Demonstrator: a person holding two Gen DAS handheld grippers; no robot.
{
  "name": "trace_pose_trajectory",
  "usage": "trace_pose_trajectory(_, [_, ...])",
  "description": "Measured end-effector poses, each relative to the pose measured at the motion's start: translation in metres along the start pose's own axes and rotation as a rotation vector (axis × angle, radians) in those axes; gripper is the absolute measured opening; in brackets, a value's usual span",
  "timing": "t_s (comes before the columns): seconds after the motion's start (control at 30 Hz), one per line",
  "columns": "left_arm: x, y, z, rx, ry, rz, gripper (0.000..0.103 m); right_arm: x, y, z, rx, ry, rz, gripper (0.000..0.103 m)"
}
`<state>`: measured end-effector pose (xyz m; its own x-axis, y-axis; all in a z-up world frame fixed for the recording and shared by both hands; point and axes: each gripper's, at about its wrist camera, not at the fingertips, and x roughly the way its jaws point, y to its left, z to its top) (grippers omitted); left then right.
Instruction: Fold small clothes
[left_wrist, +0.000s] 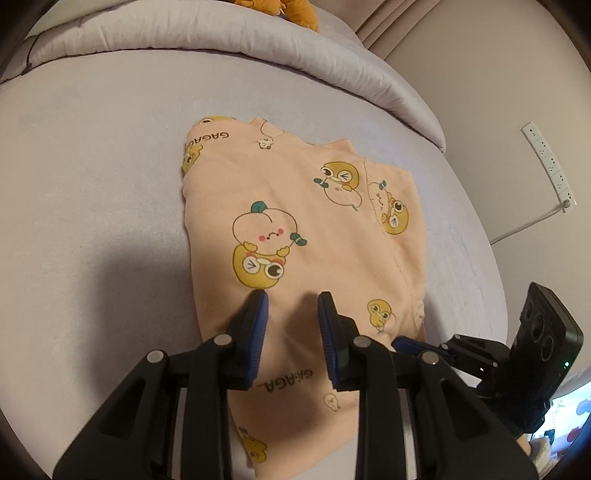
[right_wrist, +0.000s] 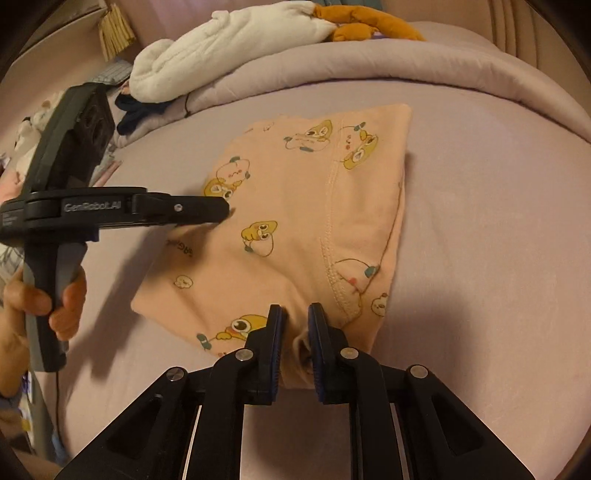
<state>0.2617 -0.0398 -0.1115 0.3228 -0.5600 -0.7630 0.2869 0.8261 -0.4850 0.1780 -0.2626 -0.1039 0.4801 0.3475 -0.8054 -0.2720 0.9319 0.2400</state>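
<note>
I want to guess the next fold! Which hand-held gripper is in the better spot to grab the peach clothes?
Probably the right hand-held gripper: its open fingers already straddle the near corner of the peach garment. The left hand-held gripper hovers open over the flat middle, with no edge between its fingers.

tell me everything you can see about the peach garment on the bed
The garment is soft peach knit printed with yellow cartoon ducks, pale peaches and "GAGAGA" lettering, with stitched seams near one edge. It lies folded into a rough rectangle, mostly flat, on the lavender sheet. The left gripper hangs open over its near part. The right gripper straddles a bunched near corner, fingers apart.
</note>
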Motion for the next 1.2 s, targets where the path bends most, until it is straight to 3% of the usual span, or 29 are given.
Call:
trace_pose_trajectory(0.17, [-0.004, -0.002, -0.001, 0.025, -0.005, 0.01, 0.027, -0.011, 0.006, -0.004, -0.02, 0.022, 0.021, 0.016])
trace_pose_trajectory(0.27, [-0.015, -0.011, -0.01, 0.078, -0.018, 0.023, 0.027, -0.029, -0.002, 0.003, 0.029, -0.038, 0.116, 0.016])
trace_pose_trajectory(0.43, [-0.021, -0.023, -0.026, 0.149, -0.018, 0.033, 0.027, -0.041, -0.026, 0.036, 0.131, -0.152, 0.159, 0.016])
trace_pose_trajectory(0.57, [-0.016, -0.026, -0.031, 0.18, -0.014, 0.066, 0.027, -0.021, -0.036, 0.064, 0.195, -0.159, 0.107, 0.016])
trace_pose_trajectory(0.7, [-0.008, -0.024, -0.038, 0.18, 0.007, 0.063, 0.027, 0.004, -0.042, 0.068, 0.241, -0.08, 0.022, 0.016])
trace_pose_trajectory(1.2, [-0.001, -0.024, -0.049, 0.196, 0.025, 0.086, 0.027, 0.016, -0.035, 0.076, 0.239, -0.071, -0.001, 0.016])
